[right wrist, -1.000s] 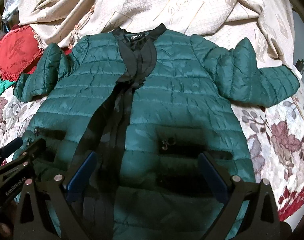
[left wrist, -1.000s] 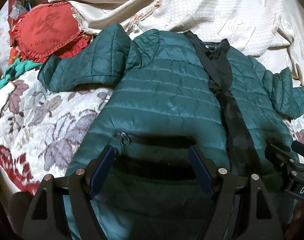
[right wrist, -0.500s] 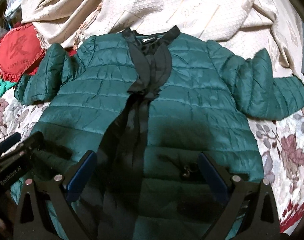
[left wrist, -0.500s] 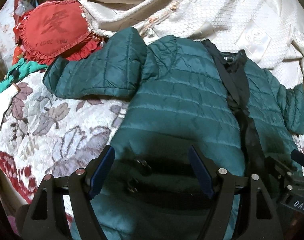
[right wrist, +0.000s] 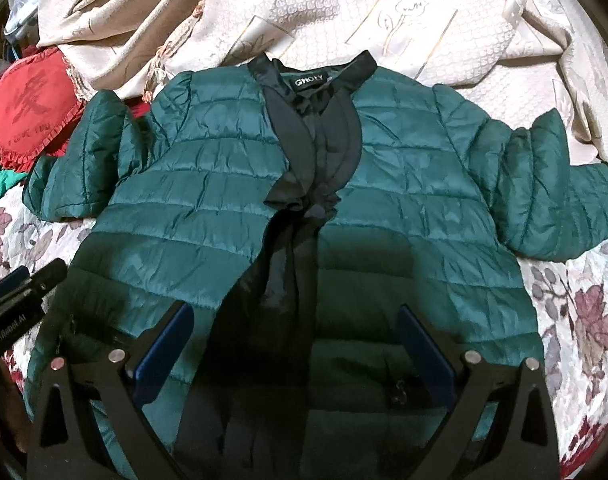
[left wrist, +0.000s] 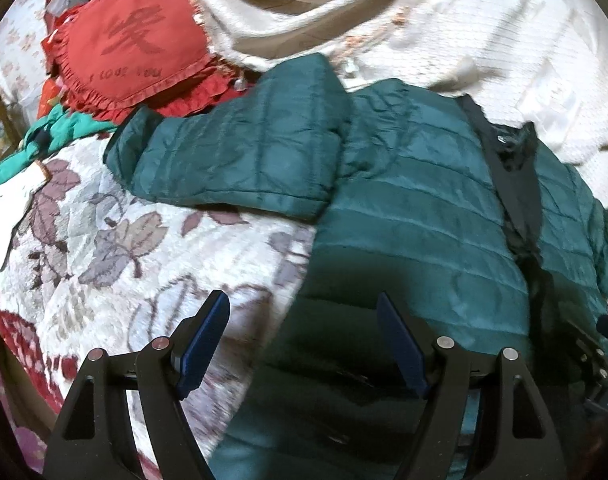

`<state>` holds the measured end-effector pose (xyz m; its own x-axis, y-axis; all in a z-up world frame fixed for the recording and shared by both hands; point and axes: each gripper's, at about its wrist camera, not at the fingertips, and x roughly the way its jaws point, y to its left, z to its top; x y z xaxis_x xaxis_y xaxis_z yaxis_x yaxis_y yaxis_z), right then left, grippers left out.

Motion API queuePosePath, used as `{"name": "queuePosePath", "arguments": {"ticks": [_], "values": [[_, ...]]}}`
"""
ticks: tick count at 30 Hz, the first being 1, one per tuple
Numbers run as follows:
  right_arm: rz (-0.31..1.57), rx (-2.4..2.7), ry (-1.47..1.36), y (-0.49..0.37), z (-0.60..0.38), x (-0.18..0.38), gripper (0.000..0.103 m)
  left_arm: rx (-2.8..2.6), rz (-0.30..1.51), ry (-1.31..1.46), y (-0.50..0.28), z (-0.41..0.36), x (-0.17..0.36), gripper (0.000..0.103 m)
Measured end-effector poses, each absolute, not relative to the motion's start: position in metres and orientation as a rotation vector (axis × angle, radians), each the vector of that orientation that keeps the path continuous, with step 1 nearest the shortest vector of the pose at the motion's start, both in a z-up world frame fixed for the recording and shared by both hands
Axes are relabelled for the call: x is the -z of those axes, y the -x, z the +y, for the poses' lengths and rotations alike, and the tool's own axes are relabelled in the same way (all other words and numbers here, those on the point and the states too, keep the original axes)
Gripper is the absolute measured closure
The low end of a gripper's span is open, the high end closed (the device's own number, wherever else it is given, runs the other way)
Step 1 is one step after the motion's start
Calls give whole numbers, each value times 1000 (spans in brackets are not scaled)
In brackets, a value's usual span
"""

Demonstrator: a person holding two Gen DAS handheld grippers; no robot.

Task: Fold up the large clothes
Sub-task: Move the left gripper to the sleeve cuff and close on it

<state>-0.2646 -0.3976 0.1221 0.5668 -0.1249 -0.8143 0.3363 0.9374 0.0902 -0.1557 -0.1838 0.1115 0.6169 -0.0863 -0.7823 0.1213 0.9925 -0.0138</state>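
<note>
Since the earlier frame, the left gripper (left wrist: pixel 304 332) has shifted left, now straddling the green quilted jacket's (right wrist: pixel 231 200) side edge over the floral bedspread (left wrist: pixel 103 248). Jacket lies flat, front up. Both grippers, right gripper (right wrist: pixel 295 336) included, stand released, empty. Only the right view shows the collar label (right wrist: pixel 310 80); the left shows a white glove (left wrist: pixel 3 220).

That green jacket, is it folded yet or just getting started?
Just started. The green jacket lies spread face up, front partly open, both sleeves out sideways. Both claws, left and right, hover open above its hem, gripping nothing. All the folding is left.
</note>
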Motion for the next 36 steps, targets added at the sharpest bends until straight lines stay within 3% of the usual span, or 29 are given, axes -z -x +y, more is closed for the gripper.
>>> {"name": "queuePosePath", "arguments": {"ticks": [10,17,30,31,33,35,36], "values": [[962,227,-212,245,-387,-115,1,-50,907,125,93,-93,-106,43],[1001,192,-220,238,-380,-105,1,-205,815,180,27,-29,-105,43],[1041,143,-176,227,-362,-99,1,-375,813,46,-73,2,-66,44],[1044,140,-173,227,-361,-98,1,-371,799,27,-74,0,-66,48],[1053,134,-171,225,-358,-95,1,-358,795,-6,-77,-5,-65,83],[1059,131,-176,223,-358,-93,1,-294,823,27,-80,-4,-64,103],[1060,131,-178,222,-358,-92,1,-264,842,64,-80,0,-63,103]]}}
